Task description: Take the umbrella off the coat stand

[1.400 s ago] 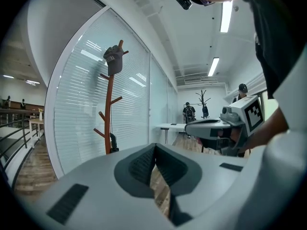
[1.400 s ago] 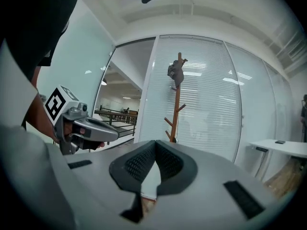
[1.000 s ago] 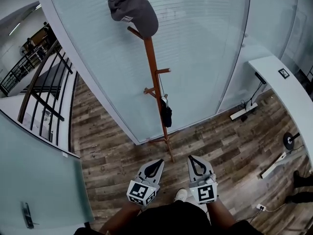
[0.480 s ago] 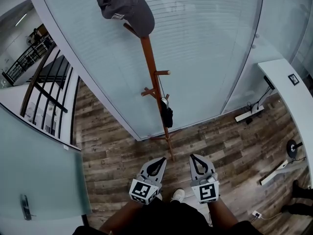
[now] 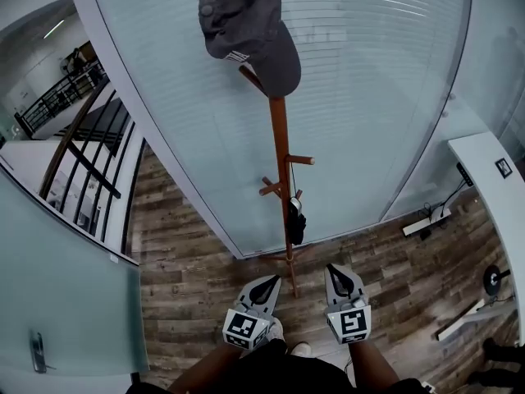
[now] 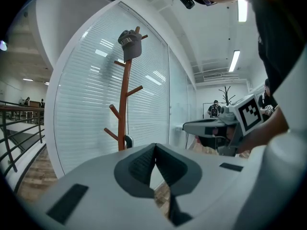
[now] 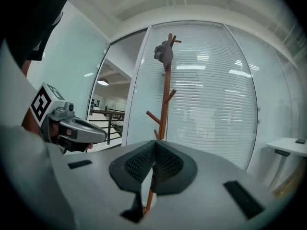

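Hanging from a low peg of the coat stand, the umbrella sits dead ahead, long axis vertical along the pole, on its right side. Left gripper and right gripper are both pressed together, empty, just short of the stand; right looks better placed. Wood floor below, glass wall behind the stand.
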